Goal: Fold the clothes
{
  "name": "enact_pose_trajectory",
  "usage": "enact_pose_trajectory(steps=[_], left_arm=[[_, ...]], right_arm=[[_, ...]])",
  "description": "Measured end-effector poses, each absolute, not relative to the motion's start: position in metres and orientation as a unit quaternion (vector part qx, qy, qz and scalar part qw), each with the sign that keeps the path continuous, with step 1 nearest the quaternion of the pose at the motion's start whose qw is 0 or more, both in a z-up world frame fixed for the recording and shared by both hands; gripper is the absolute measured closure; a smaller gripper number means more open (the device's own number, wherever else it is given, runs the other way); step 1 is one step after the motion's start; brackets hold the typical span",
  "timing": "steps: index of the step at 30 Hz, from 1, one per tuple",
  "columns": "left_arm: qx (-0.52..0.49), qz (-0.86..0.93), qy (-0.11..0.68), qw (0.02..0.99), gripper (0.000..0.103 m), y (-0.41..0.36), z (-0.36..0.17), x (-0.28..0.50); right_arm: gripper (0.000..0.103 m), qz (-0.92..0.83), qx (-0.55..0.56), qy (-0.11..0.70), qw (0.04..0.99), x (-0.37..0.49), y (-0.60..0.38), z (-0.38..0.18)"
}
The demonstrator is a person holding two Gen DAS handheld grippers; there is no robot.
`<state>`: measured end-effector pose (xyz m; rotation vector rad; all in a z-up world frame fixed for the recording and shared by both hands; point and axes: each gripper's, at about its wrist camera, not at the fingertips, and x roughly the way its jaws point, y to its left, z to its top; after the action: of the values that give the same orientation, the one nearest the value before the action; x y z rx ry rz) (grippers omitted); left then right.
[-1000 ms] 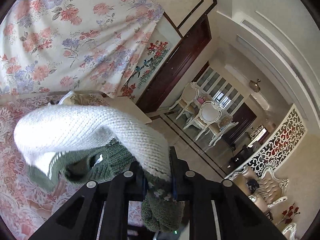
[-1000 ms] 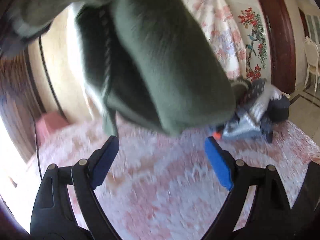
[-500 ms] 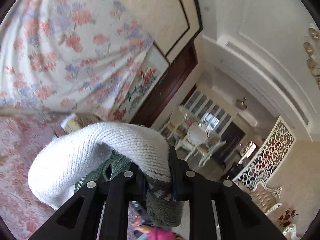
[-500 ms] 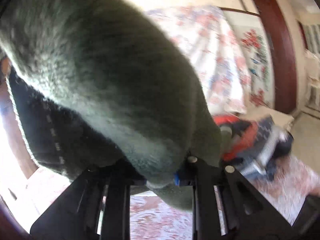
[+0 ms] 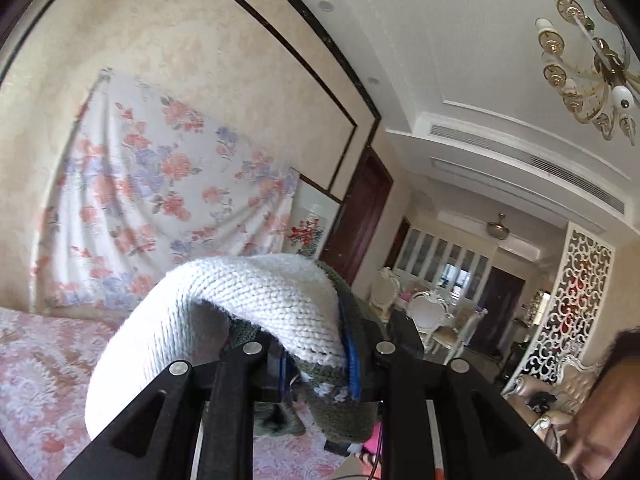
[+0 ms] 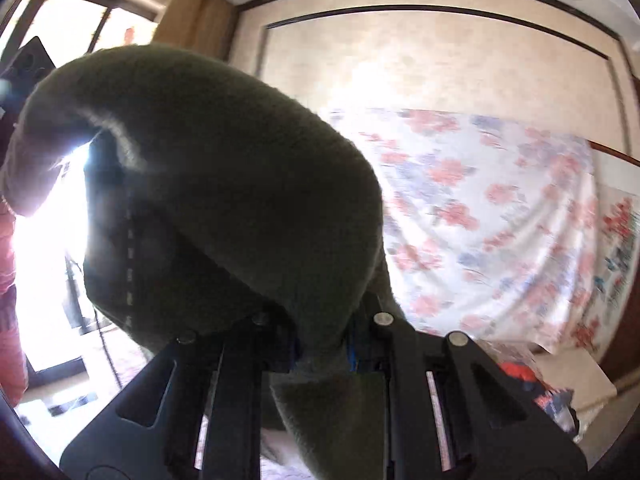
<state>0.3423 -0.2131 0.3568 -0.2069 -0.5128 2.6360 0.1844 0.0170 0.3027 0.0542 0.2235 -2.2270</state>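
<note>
In the left wrist view, the left tongs (image 5: pixel 320 364) are seen clenched on a knitted sweater (image 5: pixel 256 304). A white ribbed band of the sweater arches up from between the fingers and curves over toward 9 o'clock, where it droops past the left finger. A green knitted edge with pale flecks is pinched between the blue pads (image 5: pixel 353 360) and hangs out below the tongs toward 6 o'clock. The garment is held raised above the pink patterned tabletop (image 5: pixel 36 376), which is seen at 8 o'clock. A floral sheet (image 5: pixel 160 200) is hung on the wall at 10 o'clock, a chandelier (image 5: pixel 592 64) is seen at 2 o'clock, and white dining chairs (image 5: pixel 424 308) stand at 3 o'clock.

In the right wrist view, the right tongs (image 6: pixel 324 352) are closed on the dark green body of the same sweater (image 6: pixel 208 184). The fabric bulges up from the grip and fills the frame from 9 to 12 o'clock, and a flap of it hangs down between the fingers toward 6 o'clock. A heap of other clothes (image 6: pixel 548 392) in red, blue and grey is lying at 4 o'clock, well apart from the tongs. A bright window (image 6: pixel 60 24) is seen at 10 o'clock.
</note>
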Motion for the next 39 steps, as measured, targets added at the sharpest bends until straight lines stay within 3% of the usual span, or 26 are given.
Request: enact_pose_trajectory(steps=[5, 11, 17, 21, 23, 25, 30, 39], left_arm=[[-0.121, 0.953, -0.223, 0.164, 0.076, -0.242, 0.310, 0.334], [-0.270, 0.907, -0.321, 0.040, 0.076, -0.333, 0.154, 0.253], [-0.362, 0.843, -0.388, -0.083, 0.077, -0.420, 0.013, 0.211], [-0.306, 0.840, -0.443, -0.069, 0.070, -0.457, 0.003, 0.228], [-0.281, 0.844, -0.449, -0.084, 0.052, -0.470, 0.008, 0.237], [-0.256, 0.847, -0.455, -0.100, 0.037, -0.484, 0.013, 0.245], [-0.305, 0.831, -0.460, -0.065, 0.036, -0.472, -0.008, 0.234], [-0.324, 0.802, -0.502, -0.001, 0.035, -0.450, -0.035, 0.208]], right_arm=[[0.082, -0.867, 0.081, 0.142, 0.471, 0.170, -0.035, 0.273], [0.081, -0.822, 0.263, 0.195, 0.467, 0.082, -0.145, 0.135], [0.078, -0.783, 0.411, 0.185, 0.428, 0.008, -0.224, 0.017], [0.069, -0.781, 0.411, 0.198, 0.428, 0.004, -0.228, 0.010], [0.050, -0.793, 0.385, 0.209, 0.423, 0.010, -0.218, 0.020], [0.037, -0.806, 0.358, 0.212, 0.422, 0.022, -0.199, 0.026], [0.036, -0.815, 0.310, 0.237, 0.428, 0.082, -0.152, 0.056], [0.036, -0.739, 0.369, 0.357, 0.437, 0.182, -0.123, -0.034]])
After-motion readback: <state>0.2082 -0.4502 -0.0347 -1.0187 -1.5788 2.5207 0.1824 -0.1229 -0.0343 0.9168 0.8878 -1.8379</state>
